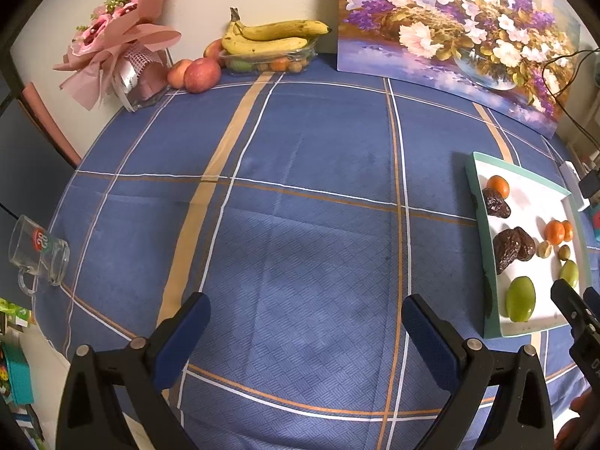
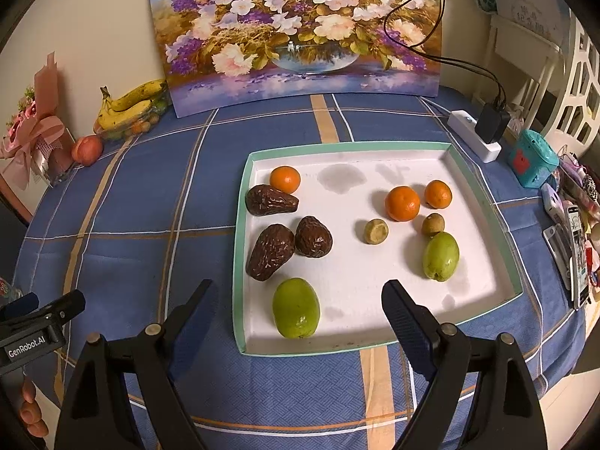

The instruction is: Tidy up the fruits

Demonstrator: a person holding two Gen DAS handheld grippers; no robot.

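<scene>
A shallow white tray with a mint rim (image 2: 483, 195) (image 1: 478, 202) lies on the blue checked tablecloth. In it lie three small oranges (image 2: 402, 203), three wrinkled brown dates (image 2: 270, 251), two green fruits (image 2: 296, 307) (image 2: 441, 256) and two small tan fruits (image 2: 376, 231). My right gripper (image 2: 300, 300) hangs open over the tray's near edge, the near green fruit below the gap, untouched. My left gripper (image 1: 305, 317) stands open over bare cloth, left of the tray, holding nothing.
At the back left sit bananas (image 1: 270, 35) on a clear container, apples (image 1: 201, 74) and a pink bouquet (image 1: 112, 37). A flower painting (image 2: 300, 30) leans on the wall. A glass mug (image 1: 37, 258) lies at the left edge. A power strip (image 2: 474, 135), phones and clutter line the right.
</scene>
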